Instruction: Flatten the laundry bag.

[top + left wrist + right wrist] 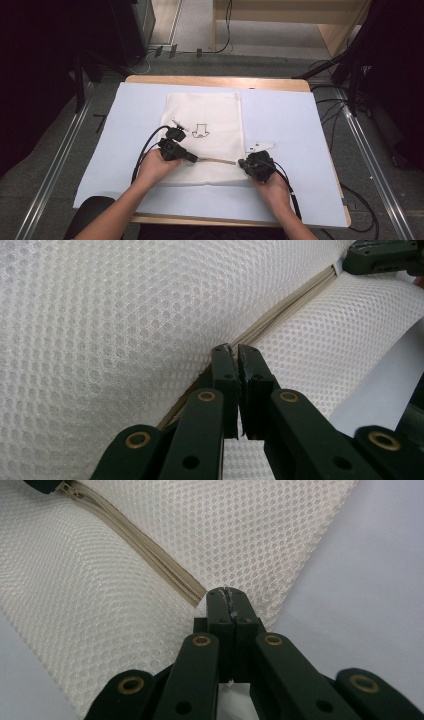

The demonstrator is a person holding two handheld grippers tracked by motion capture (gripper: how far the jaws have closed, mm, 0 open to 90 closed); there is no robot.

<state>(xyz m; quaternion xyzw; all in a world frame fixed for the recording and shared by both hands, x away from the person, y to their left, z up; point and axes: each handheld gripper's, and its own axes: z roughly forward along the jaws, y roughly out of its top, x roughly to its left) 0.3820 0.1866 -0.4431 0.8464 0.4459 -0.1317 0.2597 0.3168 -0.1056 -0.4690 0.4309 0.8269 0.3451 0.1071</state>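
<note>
White mesh laundry bag (205, 135) flat on pale blue sheet (290, 125) covering wooden counter (215, 81), roughly centre, long side running away from person; small black arrow-like print (201, 131) on upper face. Beige zipper (216, 160) across near end of bag, stretched betw. both tools. Left tool (192, 158) at zipper's left end, held in left hand (156, 167), jaws together, tips pinched at zipper line; in left gripper view, left tool (235, 351) w/ jaws nearly touching, thin slit betw. them, tips sitting right on zipper (280, 315) where it dips under mesh (115, 325); whether pull tab is caught, can't tell, hidden by jaws. Right tool (244, 163) at zipper's right end, near bag's right edge, held in right hand (272, 192), jaws together. In right gripper view, right tool (228, 594) w/ jaws fully closed, tips at end of zipper (150, 555), clamped on mesh (240, 535) / zipper end there as far as visible; bag's edge running diagonally to the right, blue sheet (370, 580) beyond. Other tool's black tip (45, 484) at top left corner, on far end of zipper. Cables trailing from both tools back toward person. Floor w/ cables and metal rails (55, 165) around counter.
</note>
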